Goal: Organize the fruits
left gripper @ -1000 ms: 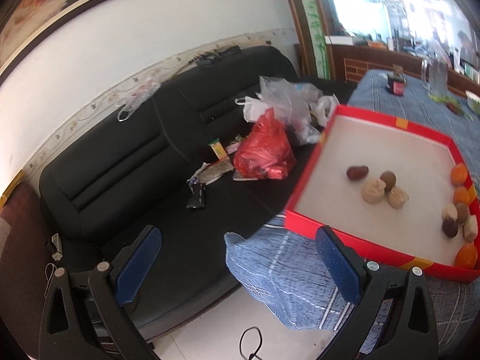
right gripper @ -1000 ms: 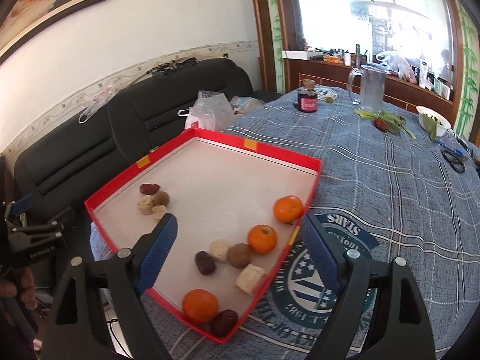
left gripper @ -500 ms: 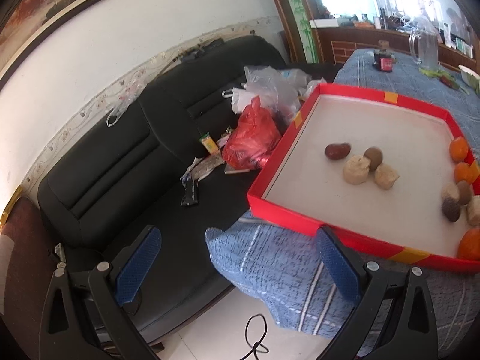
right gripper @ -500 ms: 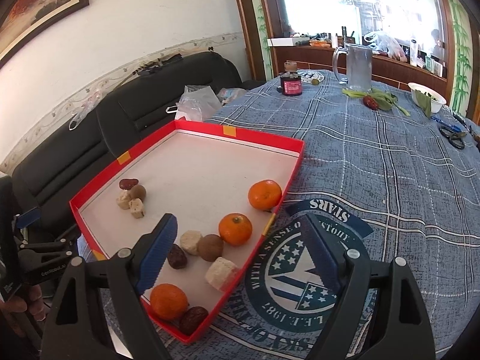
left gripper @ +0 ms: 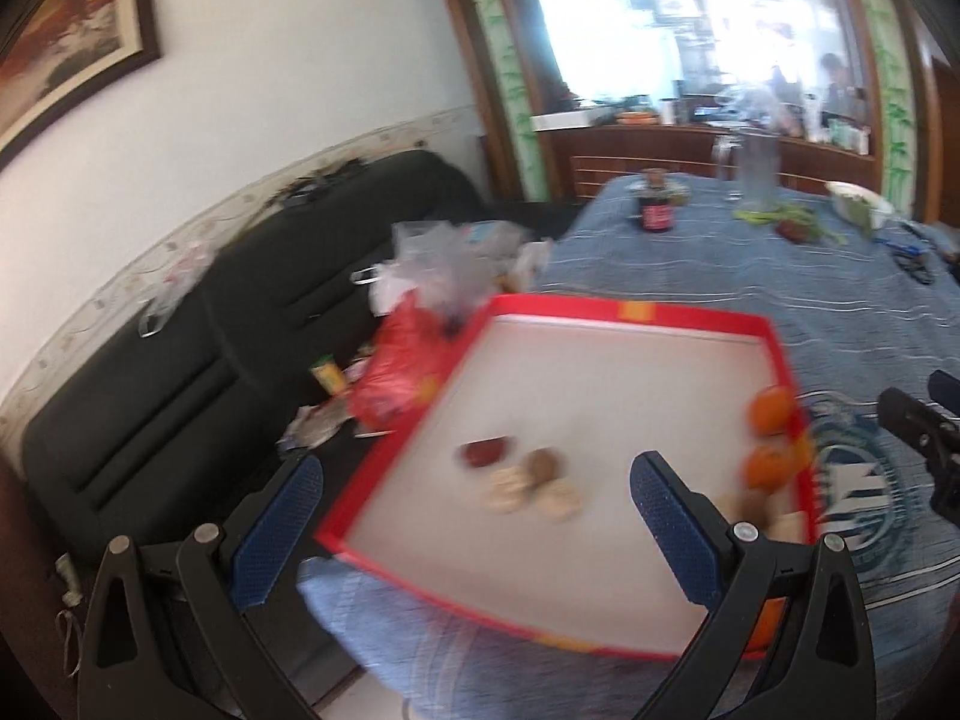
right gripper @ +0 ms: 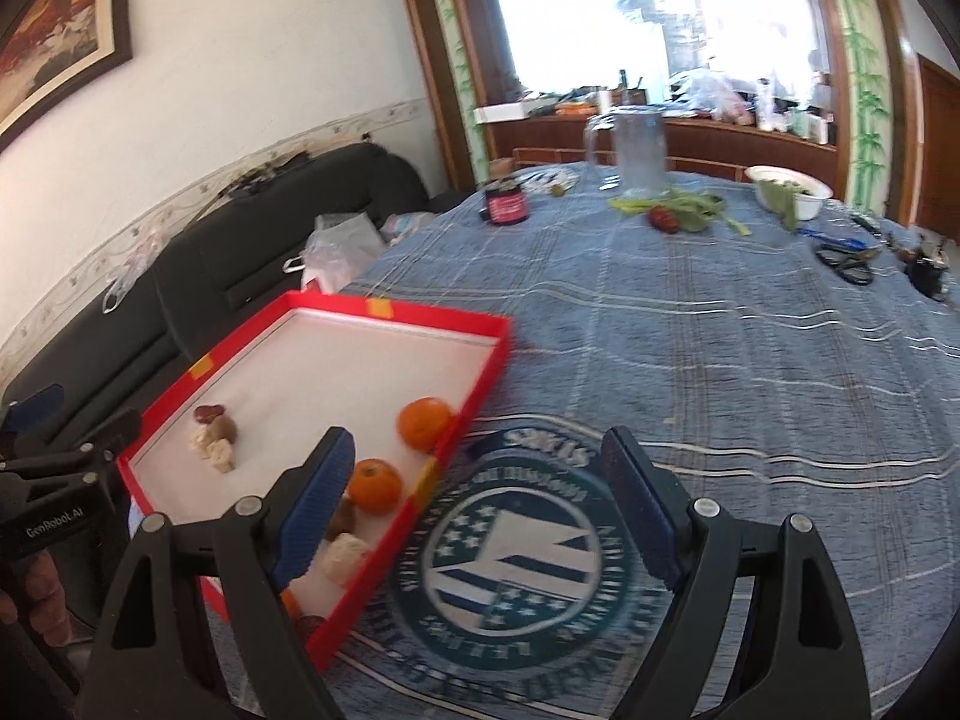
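A red tray [left gripper: 624, 307] [right gripper: 474, 396] with a white floor sits on the blue checked tablecloth near the table's edge. It holds oranges [right gripper: 423, 423] [left gripper: 770, 411], a red date [left gripper: 485, 452] [right gripper: 207, 414], brown round fruits [left gripper: 543, 466] and pale lumps [left gripper: 509, 489] [right gripper: 219, 455]. My left gripper [left gripper: 474, 531] is open and empty, hovering over the tray's near left corner. My right gripper [right gripper: 480, 510] is open and empty, above the tray's right rim and the round blue emblem [right gripper: 510, 564] on the cloth.
A black sofa [left gripper: 180, 330] stands left of the table with a red bag [left gripper: 402, 372] and white plastic bags [left gripper: 438, 264] on it. Further back on the table are a glass jug [right gripper: 636, 150], a dark jar [right gripper: 505, 204], greens [right gripper: 678, 210], a white bowl [right gripper: 786, 192] and scissors [right gripper: 846, 264].
My left gripper has swung right, over the tray; the view is blurred by motion. My right gripper has shifted right, so the tray lies further left in its view. Both stay open.
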`<action>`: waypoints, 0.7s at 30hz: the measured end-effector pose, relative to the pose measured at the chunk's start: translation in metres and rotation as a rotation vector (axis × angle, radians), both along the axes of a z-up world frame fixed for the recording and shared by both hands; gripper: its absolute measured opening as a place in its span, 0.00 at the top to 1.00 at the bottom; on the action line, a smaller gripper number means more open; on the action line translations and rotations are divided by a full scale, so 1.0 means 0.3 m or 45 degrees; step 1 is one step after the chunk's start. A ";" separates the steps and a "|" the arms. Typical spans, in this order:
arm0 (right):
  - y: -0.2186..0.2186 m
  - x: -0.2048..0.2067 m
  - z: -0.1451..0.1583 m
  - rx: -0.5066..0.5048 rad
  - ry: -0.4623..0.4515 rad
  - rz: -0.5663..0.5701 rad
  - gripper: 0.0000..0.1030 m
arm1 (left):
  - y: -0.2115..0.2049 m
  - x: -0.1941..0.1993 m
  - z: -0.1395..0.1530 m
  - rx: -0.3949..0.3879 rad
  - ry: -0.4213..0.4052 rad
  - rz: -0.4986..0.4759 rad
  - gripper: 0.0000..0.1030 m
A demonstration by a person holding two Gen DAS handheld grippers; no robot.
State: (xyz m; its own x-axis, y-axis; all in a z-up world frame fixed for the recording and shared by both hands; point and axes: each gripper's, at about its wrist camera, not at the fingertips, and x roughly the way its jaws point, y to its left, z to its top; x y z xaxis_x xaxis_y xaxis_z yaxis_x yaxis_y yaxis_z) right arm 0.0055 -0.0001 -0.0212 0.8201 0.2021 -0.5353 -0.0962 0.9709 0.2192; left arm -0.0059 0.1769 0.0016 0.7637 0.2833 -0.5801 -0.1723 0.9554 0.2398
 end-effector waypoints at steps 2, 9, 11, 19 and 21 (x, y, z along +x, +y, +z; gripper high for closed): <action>-0.040 -0.015 0.008 -0.007 -0.011 -0.045 0.18 | -0.047 0.015 -0.001 -0.014 -0.006 -0.042 0.00; -0.154 -0.062 0.042 0.013 -0.048 -0.170 0.18 | -0.158 0.054 0.009 -0.044 -0.013 -0.132 0.00; -0.170 -0.072 0.050 0.021 -0.058 -0.184 0.18 | -0.179 0.057 0.010 -0.047 -0.010 -0.143 0.00; -0.177 -0.107 0.070 0.013 -0.091 -0.199 0.18 | -0.208 0.061 0.011 -0.052 -0.001 -0.156 0.00; -0.184 -0.115 0.075 0.019 -0.097 -0.204 0.18 | -0.210 0.056 0.012 -0.050 -0.004 -0.154 0.00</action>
